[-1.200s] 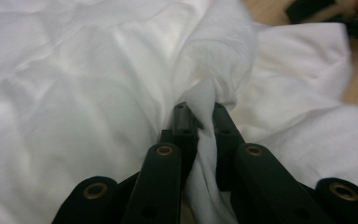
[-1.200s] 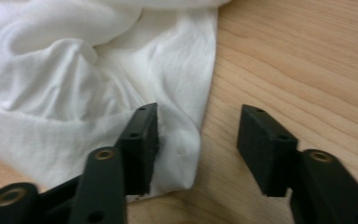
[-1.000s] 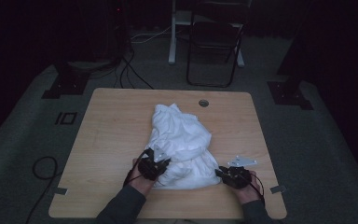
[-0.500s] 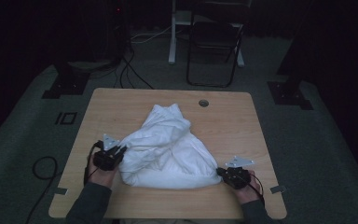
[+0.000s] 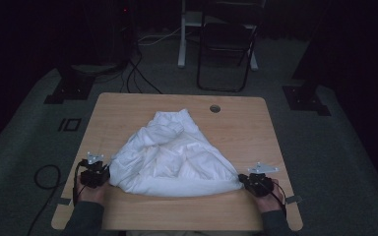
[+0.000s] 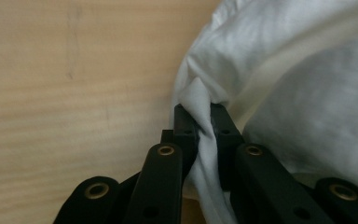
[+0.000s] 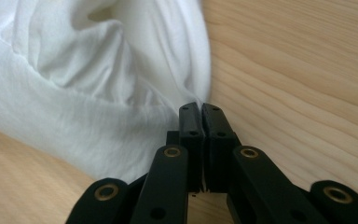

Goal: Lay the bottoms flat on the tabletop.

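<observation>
A white garment point(image 5: 172, 157) lies crumpled on the wooden table point(image 5: 128, 105), its near hem stretched wide between the two hands. My left gripper point(image 5: 103, 173) holds the hem's left corner near the table's front left. In the left gripper view that gripper point(image 6: 200, 116) is shut on a bunched fold of the white garment point(image 6: 284, 70). My right gripper point(image 5: 243, 181) holds the hem's right corner near the front right. In the right gripper view the gripper point(image 7: 200, 112) has its jaws pressed together on the edge of the white garment point(image 7: 74, 84).
A round cable hole point(image 5: 215, 108) sits near the table's far edge. Behind the table stand a dark folding chair point(image 5: 224, 54) and a white post point(image 5: 182, 34). Cables point(image 5: 138, 73) trail over the grey floor, and black stand bases point(image 5: 69, 88) sit at both sides.
My left gripper has pulled the hem's left corner out to the left and slightly toward me, spreading the garment wide. The right gripper has stayed put with its corner.
</observation>
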A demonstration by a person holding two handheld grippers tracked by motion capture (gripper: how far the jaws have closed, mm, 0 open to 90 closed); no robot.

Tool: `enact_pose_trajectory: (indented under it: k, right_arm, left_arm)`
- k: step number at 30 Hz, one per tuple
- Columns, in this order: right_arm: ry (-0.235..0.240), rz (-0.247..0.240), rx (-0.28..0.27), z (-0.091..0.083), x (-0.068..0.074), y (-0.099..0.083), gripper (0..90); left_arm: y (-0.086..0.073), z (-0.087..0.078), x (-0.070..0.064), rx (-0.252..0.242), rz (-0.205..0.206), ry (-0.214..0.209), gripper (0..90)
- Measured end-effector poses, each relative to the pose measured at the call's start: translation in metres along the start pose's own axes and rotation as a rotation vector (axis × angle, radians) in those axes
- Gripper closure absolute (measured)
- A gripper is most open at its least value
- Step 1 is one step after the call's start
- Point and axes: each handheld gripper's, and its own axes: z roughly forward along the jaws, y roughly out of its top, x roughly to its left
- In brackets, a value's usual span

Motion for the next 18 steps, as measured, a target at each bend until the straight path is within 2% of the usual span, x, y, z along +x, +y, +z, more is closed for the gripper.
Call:
enact_pose_trajectory:
  k: [2,7,12,16,18]
  right_arm:
    - [-0.011,0.015,-0.002,-0.002,-0.004,-0.002,88.2]
    - [-0.022,0.023,0.001,-0.005,-0.008,-0.003,88.2]
    - [-0.036,0.003,0.010,-0.004,-0.005,-0.003,88.1]
    - [-0.038,-0.003,0.008,-0.004,-0.005,-0.003,88.0]
    - [-0.039,-0.004,0.007,-0.004,-0.005,-0.003,87.8]
  left_arm:
    - [-0.007,0.005,-0.001,0.017,-0.006,-0.012,84.6]
    - [-0.007,0.004,0.000,0.010,-0.024,-0.014,82.7]
    - [-0.006,-0.002,0.001,-0.028,-0.014,-0.035,73.8]
    - [-0.002,-0.013,0.005,-0.075,-0.014,-0.050,67.0]
    - [-0.001,-0.015,0.005,-0.081,-0.015,-0.050,65.0]
